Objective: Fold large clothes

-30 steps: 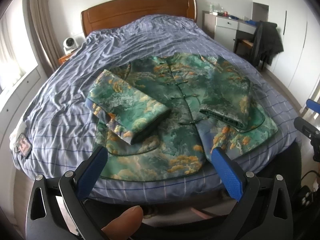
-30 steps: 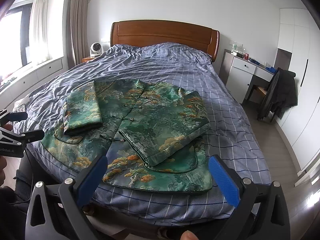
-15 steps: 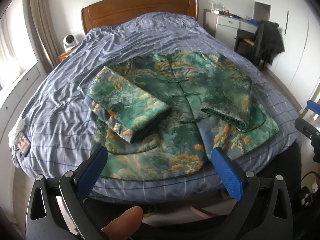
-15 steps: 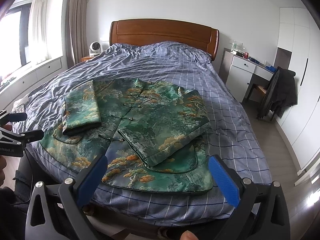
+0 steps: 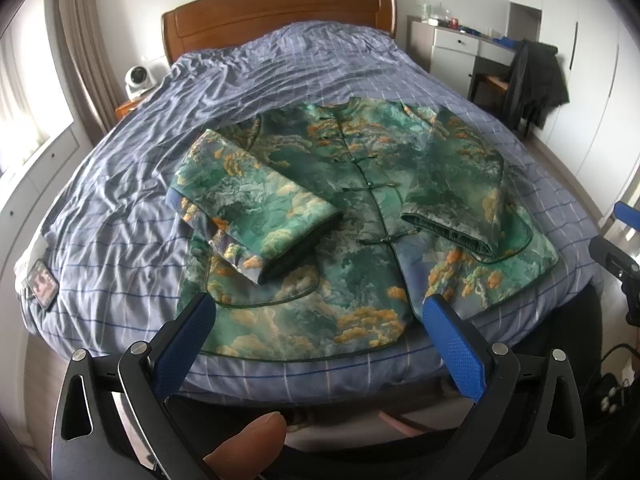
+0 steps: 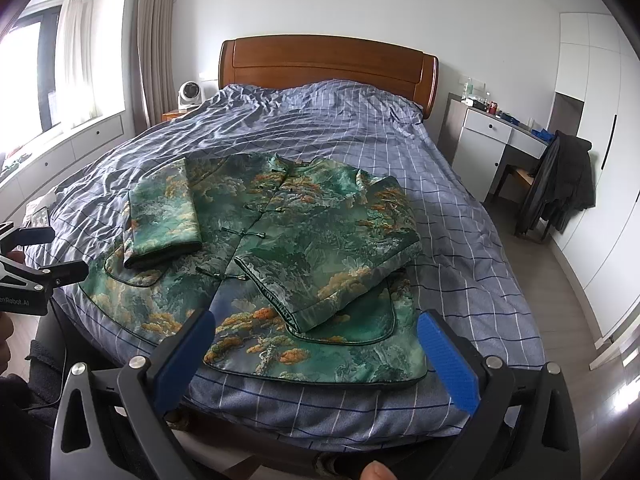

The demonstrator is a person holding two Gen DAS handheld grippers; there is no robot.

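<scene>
Most of both views is taken up by the bed (image 5: 120,184), its blue checked cover rumpled toward the wooden headboard (image 6: 328,64). On its near half I see the jacket (image 5: 344,240) lying flat and face up, green brocade with orange patches, knot buttons fastened down the front, its hem near the foot edge of the bed. Both sleeves are folded in over the body: the left sleeve (image 5: 256,208) lies slanted across the front, the right sleeve (image 6: 332,256) likewise on its side (each cuff pointing toward me). Off to the right stand a white desk (image 6: 488,132) and a chair draped with a dark coat (image 6: 560,184). My left tool (image 5: 316,316) hangs above the hem with its blue pads wide apart, holding nothing. My right tool (image 6: 312,332) is the same, spread and empty, over the near right corner of the jacket.
</scene>
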